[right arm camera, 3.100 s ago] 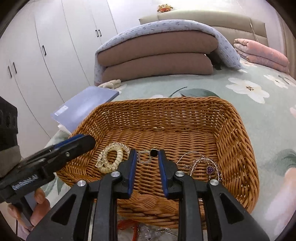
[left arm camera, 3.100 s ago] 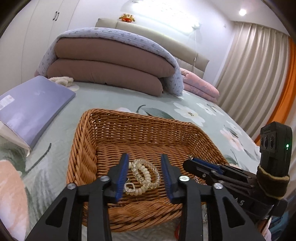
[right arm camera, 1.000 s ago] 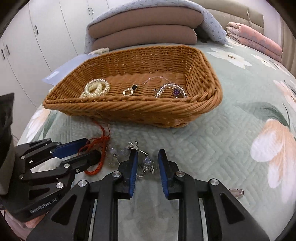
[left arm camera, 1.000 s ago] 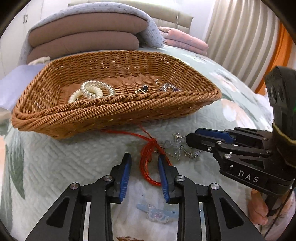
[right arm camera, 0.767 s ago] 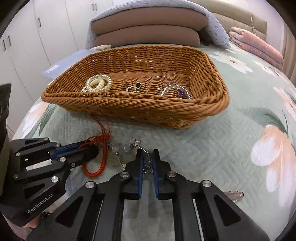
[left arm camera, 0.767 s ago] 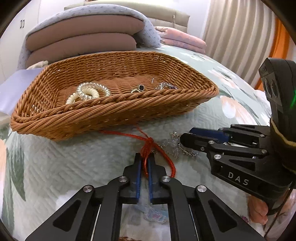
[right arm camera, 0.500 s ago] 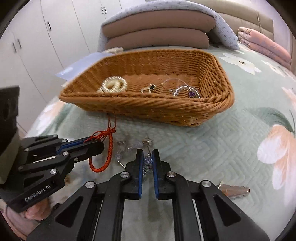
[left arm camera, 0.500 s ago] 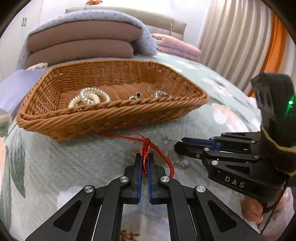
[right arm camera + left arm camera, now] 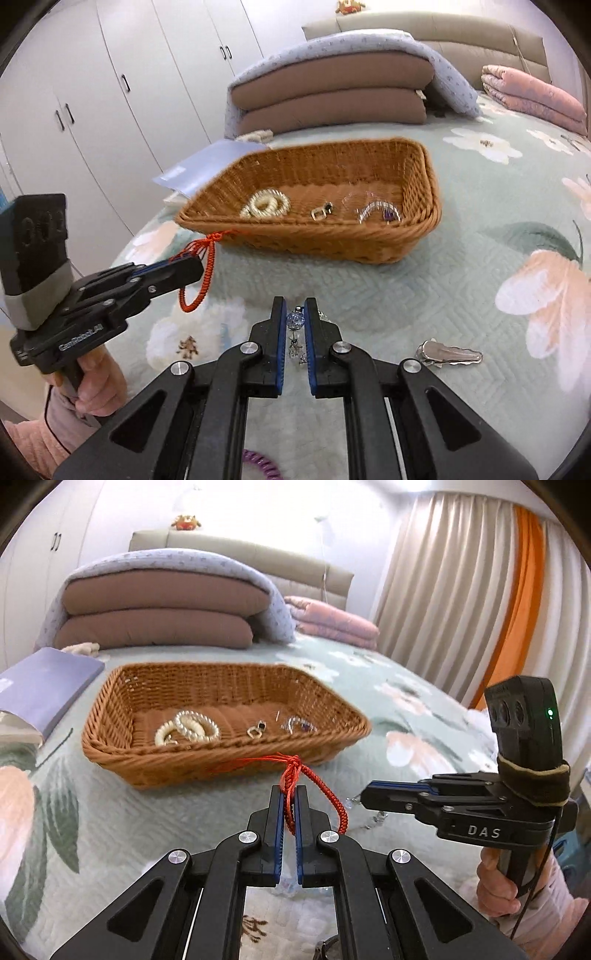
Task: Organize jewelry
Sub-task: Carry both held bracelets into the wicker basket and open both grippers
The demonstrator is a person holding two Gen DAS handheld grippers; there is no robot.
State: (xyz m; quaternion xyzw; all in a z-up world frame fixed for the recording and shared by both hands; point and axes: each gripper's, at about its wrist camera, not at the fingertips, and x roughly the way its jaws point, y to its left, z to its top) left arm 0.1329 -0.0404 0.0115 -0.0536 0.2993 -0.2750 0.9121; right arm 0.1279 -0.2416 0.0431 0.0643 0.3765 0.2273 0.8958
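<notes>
A wicker basket (image 9: 110, 746) (image 9: 424, 229) sits on the bed and holds a pearl bracelet (image 9: 192, 731) (image 9: 266, 205), a small black-stone pendant (image 9: 256, 731) (image 9: 321, 211) and a silver bracelet with a purple stone (image 9: 299, 724) (image 9: 378, 212). My left gripper (image 9: 290, 794) (image 9: 192, 264) is shut on a red cord bracelet (image 9: 295, 771) (image 9: 199, 280) and holds it above the bedspread in front of the basket. My right gripper (image 9: 295, 314) (image 9: 365, 795) is shut on a crystal bead piece (image 9: 294, 319), lifted off the bed.
A silver hair clip (image 9: 448, 355) lies on the bedspread at the right. A purple coil tie (image 9: 258, 465) lies near the bottom edge. A blue book (image 9: 40, 686) lies left of the basket. Folded quilts (image 9: 159, 616) are stacked behind it.
Both grippers closed on their pieces about a second ago. Since then both have risen and lifted the red cord and the crystal piece off the bedspread.
</notes>
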